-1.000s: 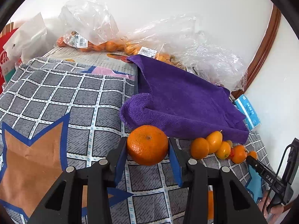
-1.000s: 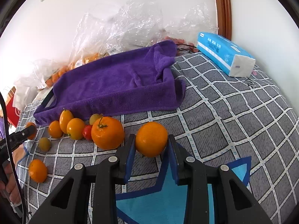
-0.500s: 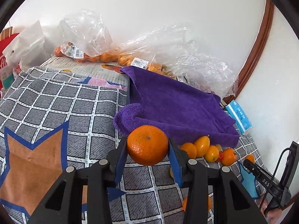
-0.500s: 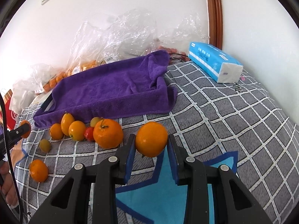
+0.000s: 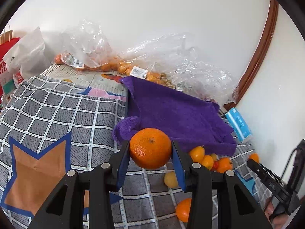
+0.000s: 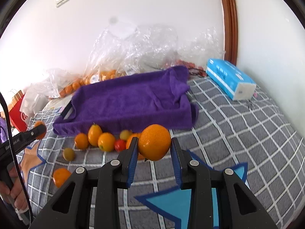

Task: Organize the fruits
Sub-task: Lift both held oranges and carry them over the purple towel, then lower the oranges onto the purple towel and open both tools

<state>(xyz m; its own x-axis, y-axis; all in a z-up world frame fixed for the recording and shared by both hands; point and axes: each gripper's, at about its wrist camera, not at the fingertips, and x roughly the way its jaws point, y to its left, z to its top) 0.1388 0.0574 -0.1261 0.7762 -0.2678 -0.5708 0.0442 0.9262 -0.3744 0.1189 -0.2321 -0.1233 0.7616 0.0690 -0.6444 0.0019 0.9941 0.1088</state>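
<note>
Open passage is lying over the grey checked cloth point(image 6: 247, 133) to the right of the purple towel point(image 6: 133, 99), bare as far as the blue tissue pack point(image 6: 228, 80) near the wall. The towel's flat top is lying unoccupied, its folded front edge rising as a low lip. A cluster of small fruits point(image 6: 103, 141) is crowding the strip just before that edge, with a few loose ones point(image 6: 61, 176) sitting farther out. Crumpled plastic bags point(image 5: 171, 57) are blocking the far side against the wall.
</note>
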